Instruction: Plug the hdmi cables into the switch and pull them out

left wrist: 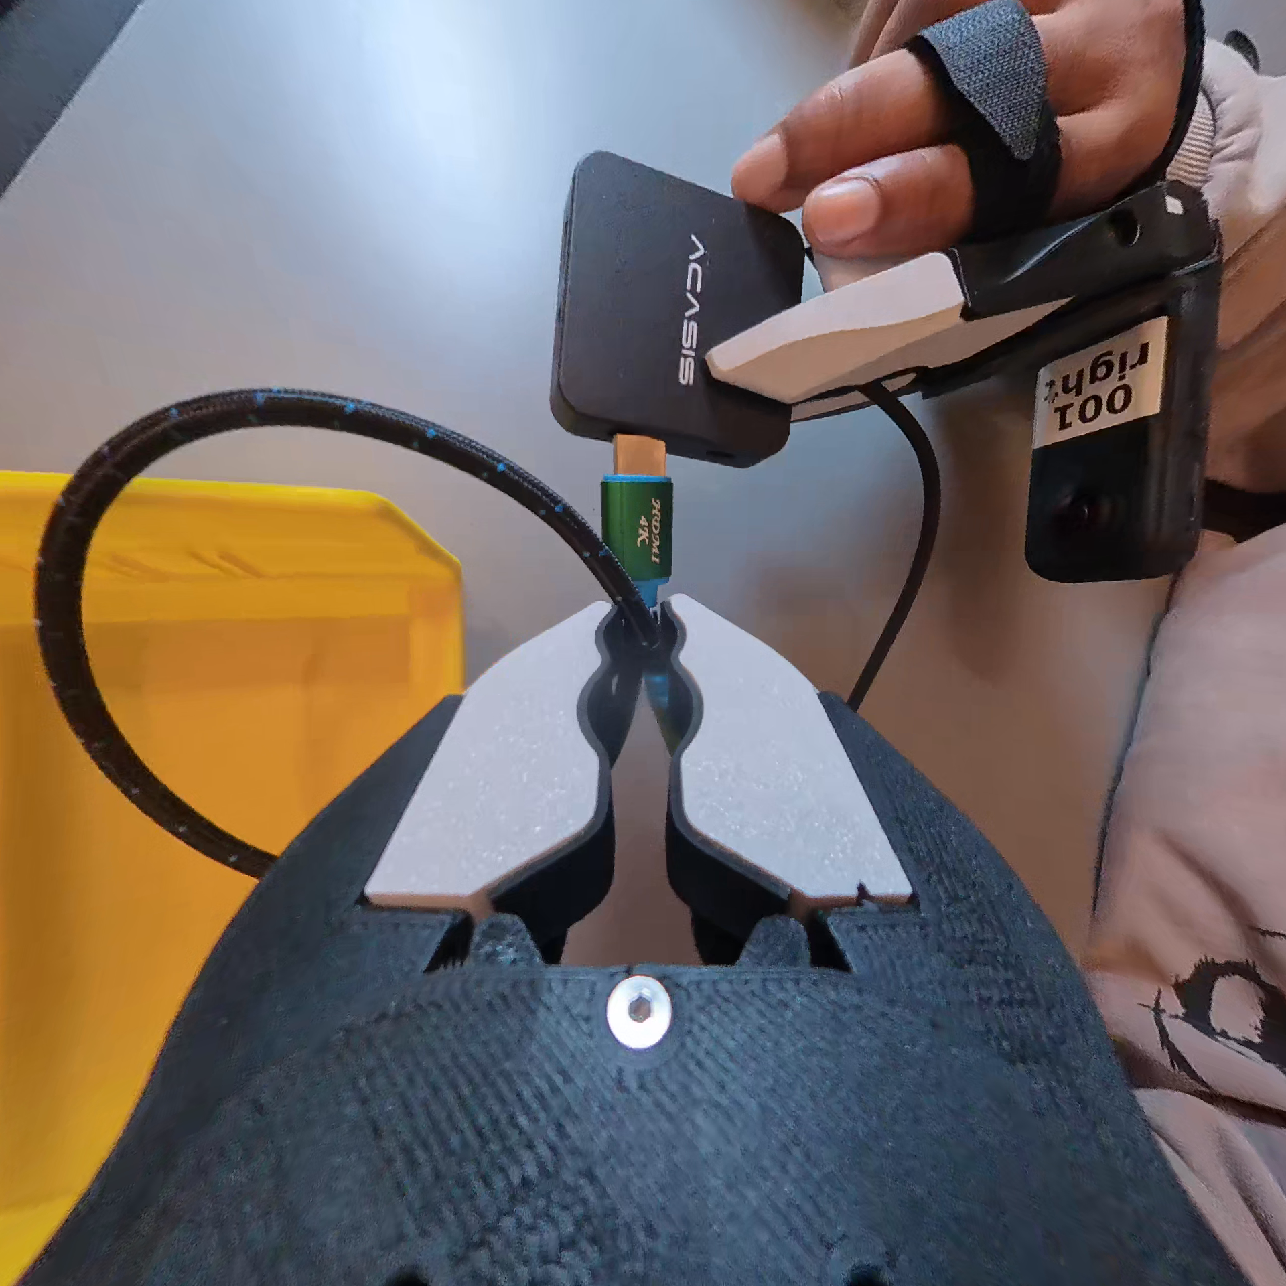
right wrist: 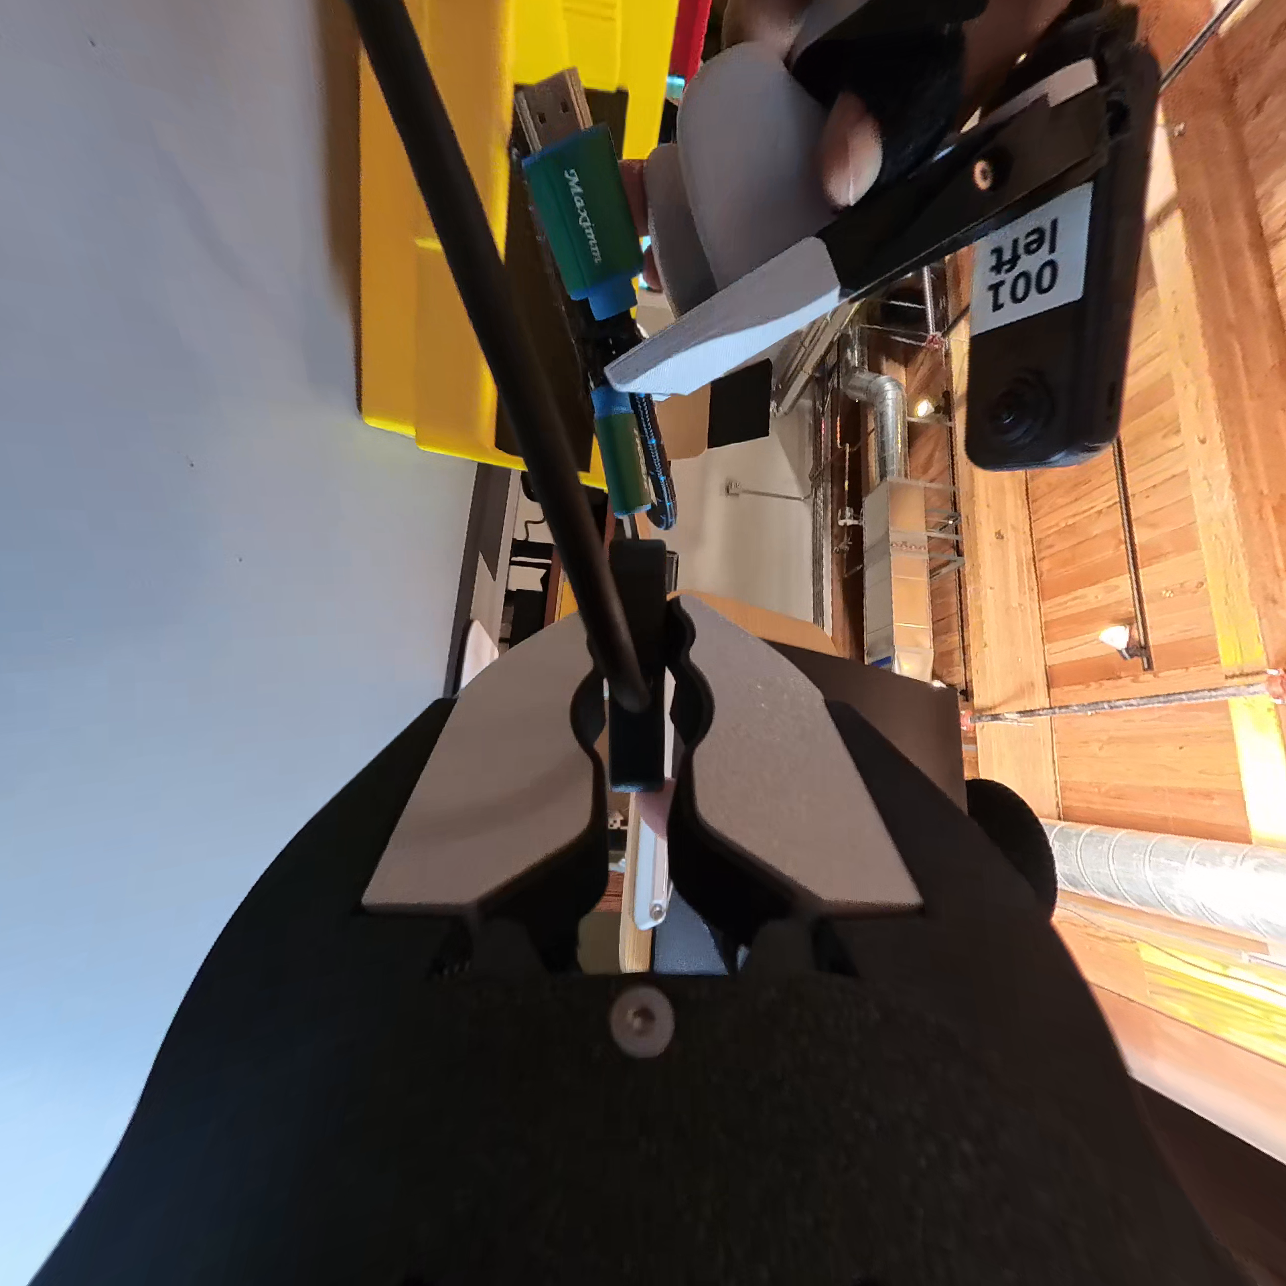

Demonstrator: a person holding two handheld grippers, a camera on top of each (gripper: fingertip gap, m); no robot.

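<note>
In the left wrist view, the left gripper [left wrist: 637, 623] was clamped on the rear of a green plug [left wrist: 637, 536], its braided cable [left wrist: 209, 445] looping out to the left over a yellow bin [left wrist: 229, 626]; what the bin held could not be seen. The plug's metal tip met the lower edge of the black switch [left wrist: 661, 306], not fully seated. The right gripper [left wrist: 724, 362] held the switch above the grey table [left wrist: 313, 209], one pale finger laid across its face, with a hand [left wrist: 925, 139] behind. In the right wrist view, the right gripper [right wrist: 661, 626] was closed on the switch [right wrist: 637, 668], seen edge-on, a thin black cord [right wrist: 487, 313] running from it. Beyond, the left gripper [right wrist: 626, 379] pinched the cable between two green plugs [right wrist: 581, 216], beside the yellow bin [right wrist: 431, 278].
</note>
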